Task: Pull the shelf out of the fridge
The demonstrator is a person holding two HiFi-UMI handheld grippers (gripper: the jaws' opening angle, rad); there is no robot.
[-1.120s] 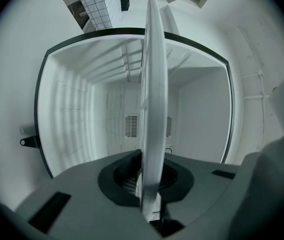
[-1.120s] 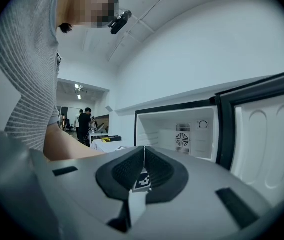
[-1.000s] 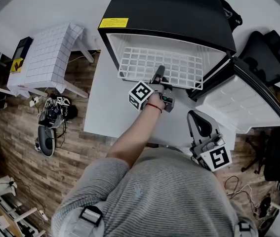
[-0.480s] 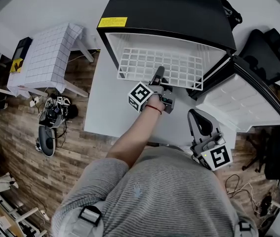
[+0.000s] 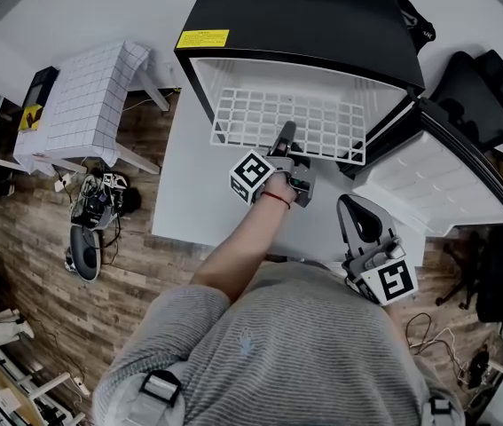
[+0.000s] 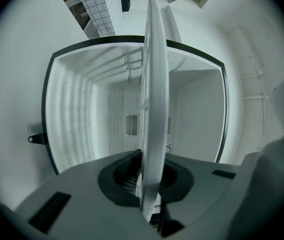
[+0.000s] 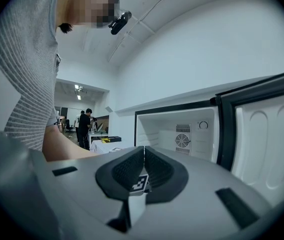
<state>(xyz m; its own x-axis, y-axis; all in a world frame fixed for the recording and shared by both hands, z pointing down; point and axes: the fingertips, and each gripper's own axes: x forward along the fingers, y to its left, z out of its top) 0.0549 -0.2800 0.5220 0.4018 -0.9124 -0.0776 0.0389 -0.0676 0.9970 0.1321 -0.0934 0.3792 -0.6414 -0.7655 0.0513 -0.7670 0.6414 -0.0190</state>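
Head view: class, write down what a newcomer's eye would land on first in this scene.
The black fridge stands open at the top of the view, its white wire shelf drawn partly out. The left gripper is shut on the wire shelf's front edge, while the right gripper hangs shut and empty beside the open fridge door.

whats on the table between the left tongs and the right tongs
Nothing; the head view shows only bare white tabletop between the right tongs, shut and empty, and the left tongs, shut on the front edge of the shelf.
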